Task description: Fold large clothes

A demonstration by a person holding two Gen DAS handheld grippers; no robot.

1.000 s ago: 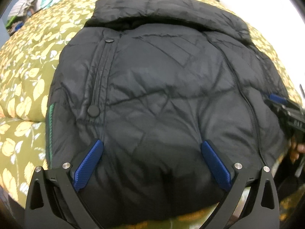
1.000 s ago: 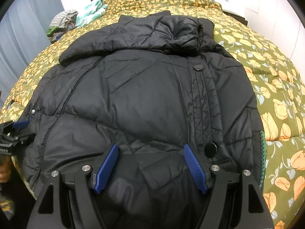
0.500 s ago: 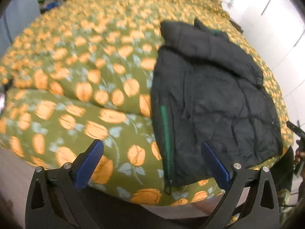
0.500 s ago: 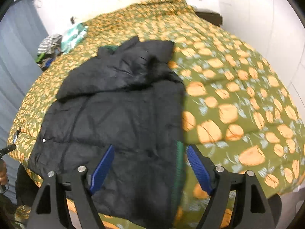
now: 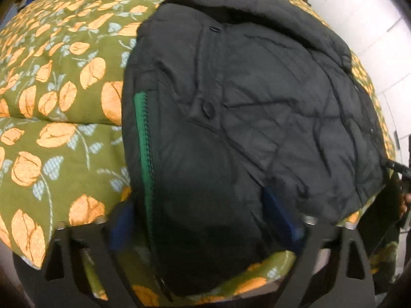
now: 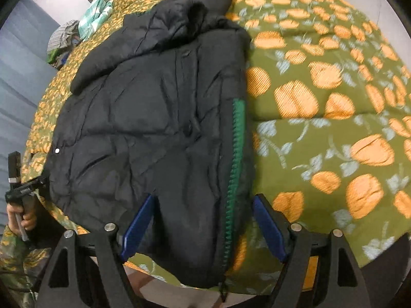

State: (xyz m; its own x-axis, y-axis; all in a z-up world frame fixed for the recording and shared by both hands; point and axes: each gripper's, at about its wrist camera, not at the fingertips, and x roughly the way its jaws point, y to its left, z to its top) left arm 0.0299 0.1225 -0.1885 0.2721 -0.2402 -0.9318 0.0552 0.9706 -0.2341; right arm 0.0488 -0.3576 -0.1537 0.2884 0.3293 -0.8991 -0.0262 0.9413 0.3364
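Item: black puffer jacket (image 5: 257,107) flat on floral bedspread (image 5: 64,97), hem at near bed edge | Left hand-held gripper (image 5: 203,225): jaws just narrowing, astride hem, not clamped | Right hand-held gripper (image 6: 203,223): apart, astride hem by green zipper (image 6: 235,159) | Advice: pinch both hem corners evenly, fold toward collar.

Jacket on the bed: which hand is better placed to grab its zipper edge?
Probably left: the left gripper has jaws that have just been closing with the green zipper of the jacket between them; the right gripper only straddles it, open.
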